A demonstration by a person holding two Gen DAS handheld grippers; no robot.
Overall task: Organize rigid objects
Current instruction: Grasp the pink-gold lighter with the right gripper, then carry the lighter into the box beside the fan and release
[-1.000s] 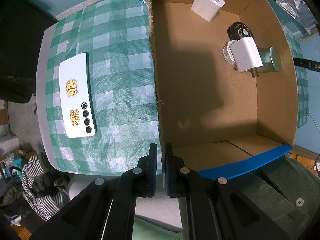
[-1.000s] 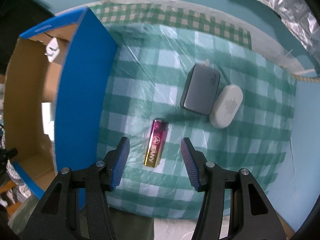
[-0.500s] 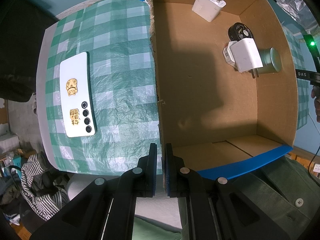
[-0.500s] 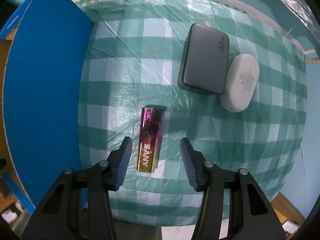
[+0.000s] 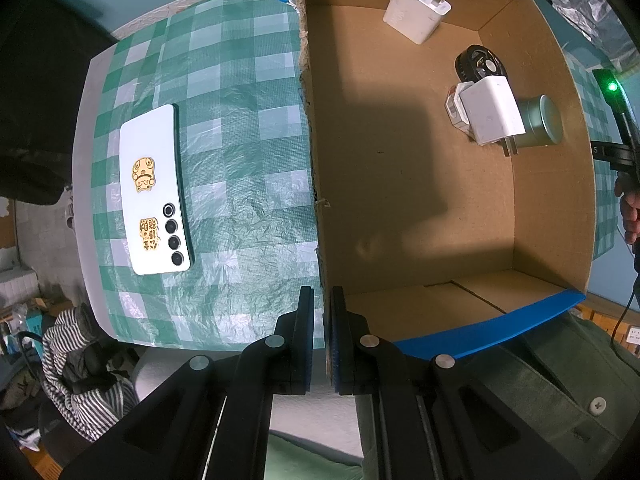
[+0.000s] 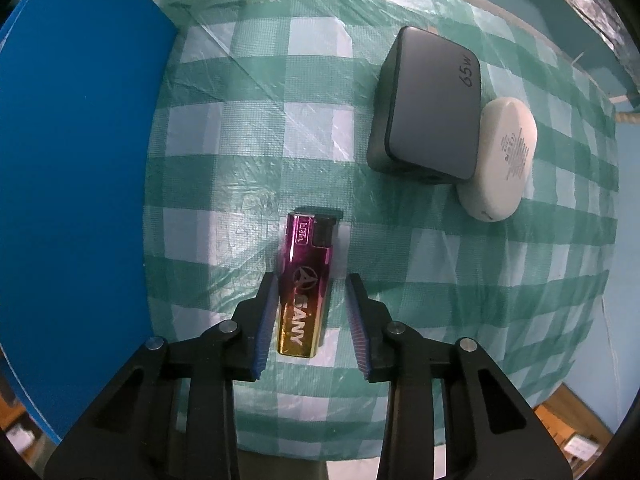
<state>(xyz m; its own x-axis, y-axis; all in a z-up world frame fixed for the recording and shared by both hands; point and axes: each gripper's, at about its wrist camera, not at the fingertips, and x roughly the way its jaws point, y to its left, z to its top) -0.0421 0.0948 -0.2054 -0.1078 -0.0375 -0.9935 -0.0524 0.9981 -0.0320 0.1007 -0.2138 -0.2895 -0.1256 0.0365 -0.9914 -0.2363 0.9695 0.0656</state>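
My left gripper [image 5: 320, 312] is shut on the near left wall of the cardboard box [image 5: 314, 160]. Inside the box lie a white charger [image 5: 416, 10], a second white charger [image 5: 492, 114], a black round item [image 5: 478, 62] and a grey tin [image 5: 540, 122]. A white phone [image 5: 154, 190] lies on the checked cloth left of the box. My right gripper [image 6: 312, 304] is open, low over the cloth, its fingers on either side of a purple-gold lighter [image 6: 306, 288]. A dark 65W charger [image 6: 430, 110] and a white oval case [image 6: 500, 158] lie beyond it.
The box's blue outer wall [image 6: 76, 160] stands close to the left of the lighter. The table's front edge [image 6: 340, 452] is just behind my right gripper. A striped garment [image 5: 76, 364] lies below the table's left edge.
My right gripper has come down and forward, so its open fingers now straddle the lighter and have narrowed somewhat. My left gripper and the box have stayed put.
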